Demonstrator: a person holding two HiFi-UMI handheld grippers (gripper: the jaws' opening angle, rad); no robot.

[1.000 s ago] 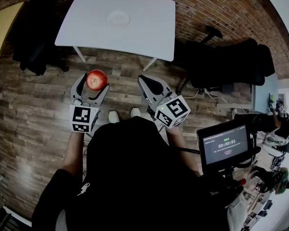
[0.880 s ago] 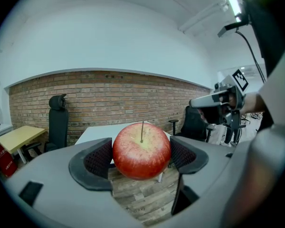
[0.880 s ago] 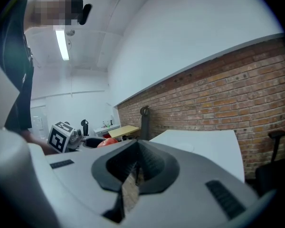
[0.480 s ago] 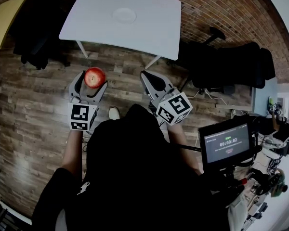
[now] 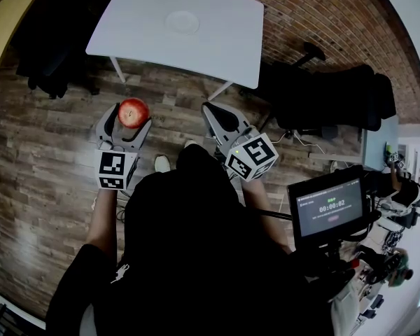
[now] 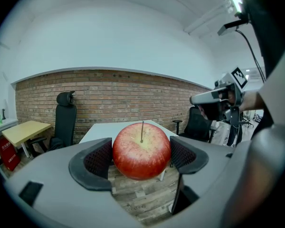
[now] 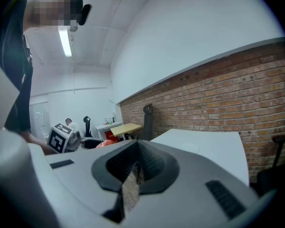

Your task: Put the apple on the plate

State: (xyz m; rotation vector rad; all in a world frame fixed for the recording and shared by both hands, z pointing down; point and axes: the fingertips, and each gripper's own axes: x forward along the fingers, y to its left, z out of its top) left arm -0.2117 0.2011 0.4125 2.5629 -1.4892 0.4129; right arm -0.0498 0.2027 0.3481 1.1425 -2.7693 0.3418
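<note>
Three views, shared white table point(image 5: 224, 40)

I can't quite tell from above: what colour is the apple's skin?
The apple is red with pale flecks; the left gripper view shows it best.

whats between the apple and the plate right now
In the head view, only wood floor and then bare white tabletop separate the apple, held in the left claw, from the plate; nothing stands in between.

I see open wooden floor point(image 5: 49, 166) between me and the white table point(image 5: 224, 44). Its top lies free around the plate point(image 5: 181, 22); black chairs point(image 5: 329, 96) stand close at its left and right ends.
</note>
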